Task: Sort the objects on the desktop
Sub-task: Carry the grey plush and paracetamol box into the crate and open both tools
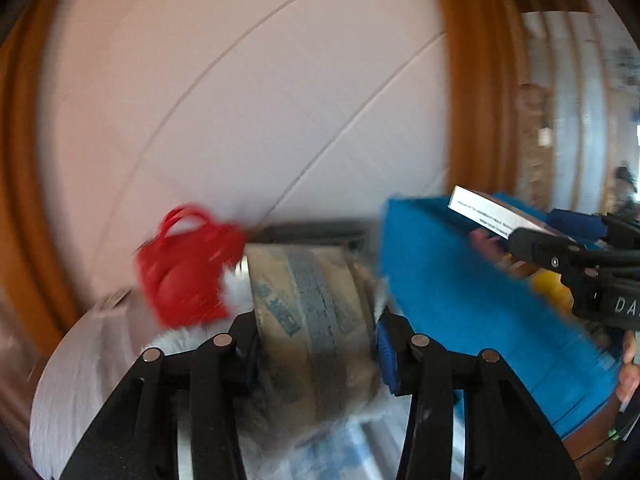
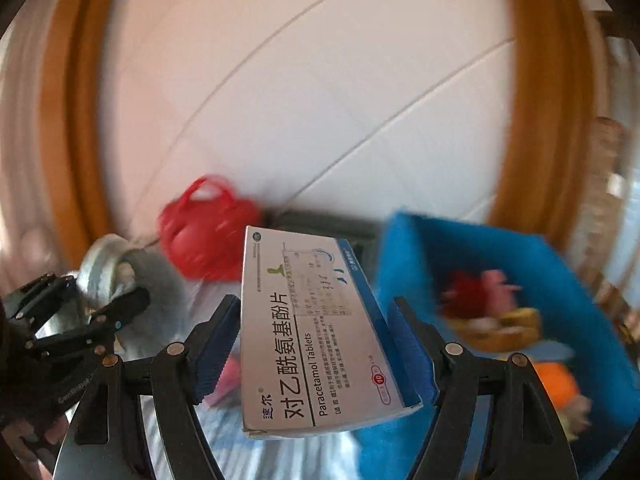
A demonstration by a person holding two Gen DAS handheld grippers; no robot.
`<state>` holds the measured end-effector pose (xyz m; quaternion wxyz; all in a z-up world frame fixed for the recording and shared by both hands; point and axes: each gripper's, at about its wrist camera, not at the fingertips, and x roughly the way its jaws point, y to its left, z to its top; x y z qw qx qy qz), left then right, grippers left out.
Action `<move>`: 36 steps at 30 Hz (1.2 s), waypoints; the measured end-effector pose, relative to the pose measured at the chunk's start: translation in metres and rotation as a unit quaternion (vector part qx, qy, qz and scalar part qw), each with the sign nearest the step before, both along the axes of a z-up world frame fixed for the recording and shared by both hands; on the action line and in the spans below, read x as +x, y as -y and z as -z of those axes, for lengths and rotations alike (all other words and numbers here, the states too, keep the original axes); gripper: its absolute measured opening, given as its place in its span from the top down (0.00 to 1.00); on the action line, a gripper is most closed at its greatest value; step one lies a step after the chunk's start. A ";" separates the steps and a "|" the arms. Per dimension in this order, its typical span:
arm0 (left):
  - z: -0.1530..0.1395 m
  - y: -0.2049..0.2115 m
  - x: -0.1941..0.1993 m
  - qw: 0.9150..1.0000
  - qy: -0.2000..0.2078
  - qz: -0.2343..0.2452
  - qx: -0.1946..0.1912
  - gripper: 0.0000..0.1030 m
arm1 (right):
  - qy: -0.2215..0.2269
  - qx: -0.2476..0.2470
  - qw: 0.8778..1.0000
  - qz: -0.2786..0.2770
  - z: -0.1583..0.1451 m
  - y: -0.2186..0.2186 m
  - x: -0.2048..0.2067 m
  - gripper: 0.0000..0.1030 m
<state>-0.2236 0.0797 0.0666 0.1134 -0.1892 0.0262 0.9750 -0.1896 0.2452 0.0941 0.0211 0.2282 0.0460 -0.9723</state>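
The right gripper (image 2: pixel 316 344) clamps a white-and-blue paracetamol tablet box (image 2: pixel 316 332), its long axis pointing ahead; the blue felt bin (image 2: pixel 560 276) sits just right. The left gripper (image 1: pixel 316 344) pinches a brown packing-tape roll (image 1: pixel 312 312), farther from it.

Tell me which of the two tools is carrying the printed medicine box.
The right tool. Its pads clamp the white Paracetamol tablet box, while the left tool grips a brown roll of packing tape instead.

Black linkage fingers (image 2: pixel 192 392), blue-padded jaws
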 end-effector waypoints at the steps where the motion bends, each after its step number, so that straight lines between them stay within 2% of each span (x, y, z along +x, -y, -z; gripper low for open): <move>1: -0.007 -0.011 -0.003 1.000 -0.004 0.016 0.003 0.58 | -0.007 0.001 1.000 0.023 -0.007 -0.015 0.006 0.27; 6: -0.042 -0.099 -0.022 0.993 -0.007 0.114 0.022 0.60 | -0.020 -0.004 0.991 0.129 -0.024 -0.098 0.024 0.27; 10: -0.053 -0.168 -0.030 0.988 0.003 0.156 0.016 0.60 | 0.002 -0.015 0.981 0.191 -0.014 -0.161 0.025 0.27; 14: -0.062 -0.226 -0.034 0.983 0.009 0.185 -0.004 0.60 | 0.024 -0.021 0.974 0.225 0.002 -0.210 0.026 0.27; 17: -0.057 -0.262 -0.051 0.980 0.045 0.196 -0.012 0.60 | 0.040 -0.025 0.970 0.240 0.011 -0.237 0.028 0.27; 20: -0.044 -0.296 -0.071 0.971 0.105 0.211 -0.037 0.59 | 0.059 -0.032 0.965 0.252 0.022 -0.260 0.018 0.27; 23: -0.026 -0.316 -0.086 0.960 0.166 0.217 -0.061 0.53 | 0.080 -0.038 0.963 0.255 0.026 -0.281 0.009 0.26; 25: -0.018 -0.323 -0.089 0.958 0.182 0.205 -0.080 0.38 | 0.092 -0.040 0.961 0.258 0.031 -0.288 0.004 0.26; 26: -0.016 -0.325 -0.090 0.960 0.182 0.192 -0.093 0.36 | 0.103 -0.040 0.960 0.258 0.037 -0.293 0.000 0.25; 28: -0.013 -0.327 -0.086 0.960 0.183 0.180 -0.108 0.34 | 0.113 -0.044 0.960 0.254 0.044 -0.298 -0.003 0.17; 30: -0.016 -0.323 -0.084 0.960 0.188 0.174 -0.114 0.34 | 0.127 -0.043 0.960 0.248 0.052 -0.299 -0.004 0.04; 34: -0.041 -0.302 -0.073 0.967 0.154 0.177 -0.102 0.33 | 0.136 -0.047 0.961 0.238 0.065 -0.299 -0.001 0.00; 36: -0.053 -0.292 -0.069 0.970 0.140 0.179 -0.089 0.25 | 0.132 -0.054 0.962 0.233 0.065 -0.298 0.005 0.00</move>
